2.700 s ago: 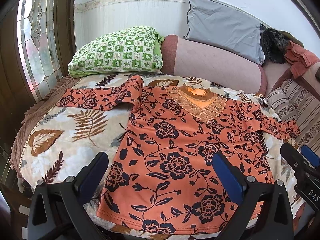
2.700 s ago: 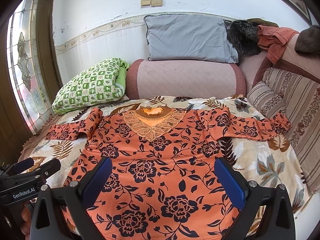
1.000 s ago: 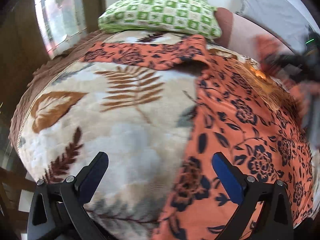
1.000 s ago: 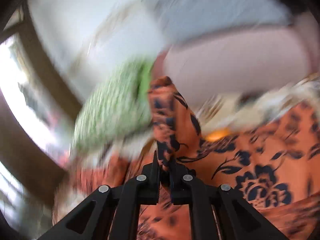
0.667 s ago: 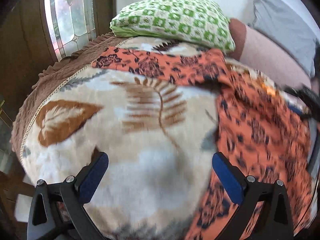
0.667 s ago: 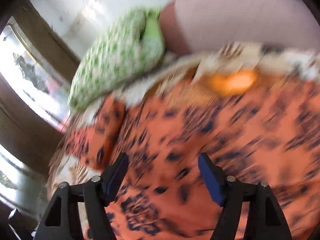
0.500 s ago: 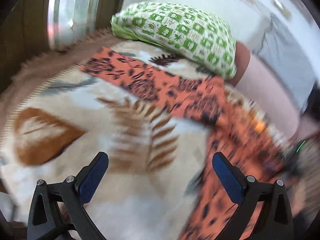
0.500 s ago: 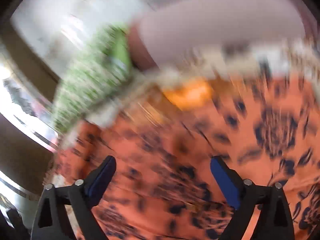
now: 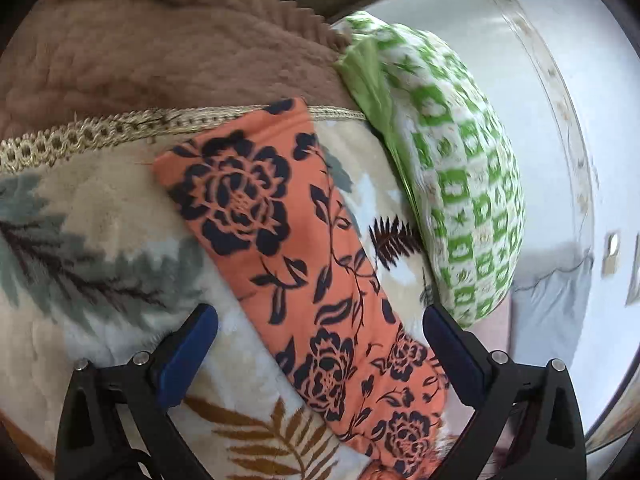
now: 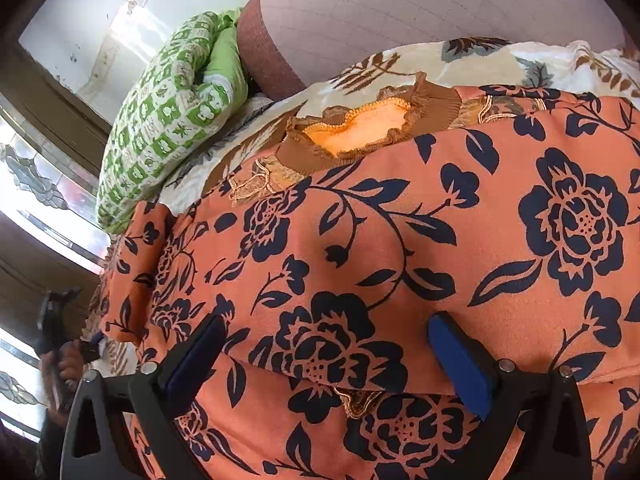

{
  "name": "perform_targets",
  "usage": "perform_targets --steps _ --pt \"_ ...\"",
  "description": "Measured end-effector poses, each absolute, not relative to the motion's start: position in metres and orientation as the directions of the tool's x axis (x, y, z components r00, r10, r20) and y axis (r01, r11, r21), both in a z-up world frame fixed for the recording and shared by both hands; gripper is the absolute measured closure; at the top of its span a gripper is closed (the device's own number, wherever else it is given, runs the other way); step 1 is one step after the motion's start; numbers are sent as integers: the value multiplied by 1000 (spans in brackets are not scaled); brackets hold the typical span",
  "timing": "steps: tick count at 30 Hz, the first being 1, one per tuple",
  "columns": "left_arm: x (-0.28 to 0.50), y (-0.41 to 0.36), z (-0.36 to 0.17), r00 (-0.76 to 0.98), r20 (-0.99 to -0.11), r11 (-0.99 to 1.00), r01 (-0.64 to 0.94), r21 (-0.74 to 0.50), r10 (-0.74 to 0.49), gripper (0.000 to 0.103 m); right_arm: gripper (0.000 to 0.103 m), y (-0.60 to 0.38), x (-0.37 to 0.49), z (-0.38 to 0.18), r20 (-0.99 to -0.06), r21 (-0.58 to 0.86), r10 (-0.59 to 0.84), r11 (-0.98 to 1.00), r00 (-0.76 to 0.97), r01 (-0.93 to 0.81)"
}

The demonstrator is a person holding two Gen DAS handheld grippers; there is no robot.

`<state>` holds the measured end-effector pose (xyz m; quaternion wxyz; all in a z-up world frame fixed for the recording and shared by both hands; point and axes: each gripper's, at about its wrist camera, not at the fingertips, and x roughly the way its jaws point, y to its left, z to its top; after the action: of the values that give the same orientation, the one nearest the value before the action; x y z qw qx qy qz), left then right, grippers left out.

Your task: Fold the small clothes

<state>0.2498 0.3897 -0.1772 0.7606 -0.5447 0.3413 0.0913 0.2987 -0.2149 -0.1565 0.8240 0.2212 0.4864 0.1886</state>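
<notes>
The orange floral blouse point(image 10: 400, 240) lies on a leaf-printed plush blanket point(image 9: 100, 240) spread over the bed. Right wrist view: one sleeve is folded across the body of the blouse, its lower edge forming a fold line just ahead of the gripper; the brown ruffled neckline point(image 10: 360, 120) with its lighter orange lining lies beyond, toward a quilted pink bolster point(image 10: 420, 12). The right gripper point(image 10: 328, 356) hovers low over this folded sleeve, its jaws opening to their widest; the blue pads point(image 10: 460, 364) stand apart on either side of the cloth and pinch nothing. A green-and-white checked pillow point(image 10: 160, 132) rests beside the bolster, next to a leaded glass window point(image 10: 36, 184). At the far left edge a hand point(image 10: 68, 364) grasps the other tool, too blurred to read further. Left wrist view: the other sleeve point(image 9: 288, 260) lies flat and extended on the blanket, its cuff reaching the braided trim point(image 9: 80, 136) that borders a brown plush margin point(image 9: 160, 48). The left gripper point(image 9: 320, 348) is poised above this sleeve with its fingers point(image 9: 188, 348) spread wide, one on each side of the cloth and clear of it. The checked pillow lies just beside the sleeve.
</notes>
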Motion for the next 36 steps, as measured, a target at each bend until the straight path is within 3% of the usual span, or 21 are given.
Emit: perform_targets --steps 2,4,7,8,9,11,13,16,19,23,28,29,30,31,33,36 --pt "255 386 -172 745 -629 418 -510 -751 -221 2 0 -213 301 -157 -721 543 519 835 459 -92" --pt "261 390 -174 744 -638 409 -529 -744 -198 11 0 -210 301 -157 -725 531 509 842 464 -93" --pt "269 404 -180 697 -697 378 -607 -699 -169 50 0 -211 301 -156 -723 532 510 841 467 -95" --pt "271 408 -182 671 -725 376 -638 -672 -157 93 0 -212 302 -157 -721 538 515 838 465 -93" --pt "273 412 -185 635 -757 370 -673 -640 -153 97 0 -213 303 -157 -719 543 518 835 463 -90" --pt "277 411 -180 615 -777 393 -687 -611 -131 98 0 -213 304 -156 -720 549 522 832 457 -84" --pt "284 389 -145 616 -787 548 -649 -528 -28 98 0 -213 305 -156 -721 551 526 830 452 -86" --pt "292 315 -64 720 -692 776 -461 -430 45 98 0 -219 305 -153 -690 595 557 800 462 -77" --pt "295 217 1 811 -584 904 -236 -358 -20 98 0 -238 298 -151 -616 680 598 732 512 -38" --pt "291 70 40 837 -502 948 59 -312 -217 98 1 -266 272 -131 -547 701 595 710 589 -67" --pt "299 -100 8 724 -552 910 336 -242 -414 96 0 -328 225 -117 -492 718 547 695 677 -39" --pt "304 -125 -10 680 -592 900 367 -235 -432 84 0 -345 215 -120 -487 730 537 683 689 -17" --pt "311 -149 -34 607 -654 882 417 -220 -451 60 0 -357 209 -123 -489 738 532 675 692 2" --pt "315 -168 -63 532 -723 871 447 -202 -441 53 0 -374 201 -129 -502 742 518 669 692 37" --pt "317 -173 -106 425 -818 875 448 -181 -387 50 0 -394 192 -138 -524 741 491 666 696 87" --pt "298 -116 -117 469 -824 921 359 -152 -319 48 0 -416 188 -143 -526 751 476 649 705 122"
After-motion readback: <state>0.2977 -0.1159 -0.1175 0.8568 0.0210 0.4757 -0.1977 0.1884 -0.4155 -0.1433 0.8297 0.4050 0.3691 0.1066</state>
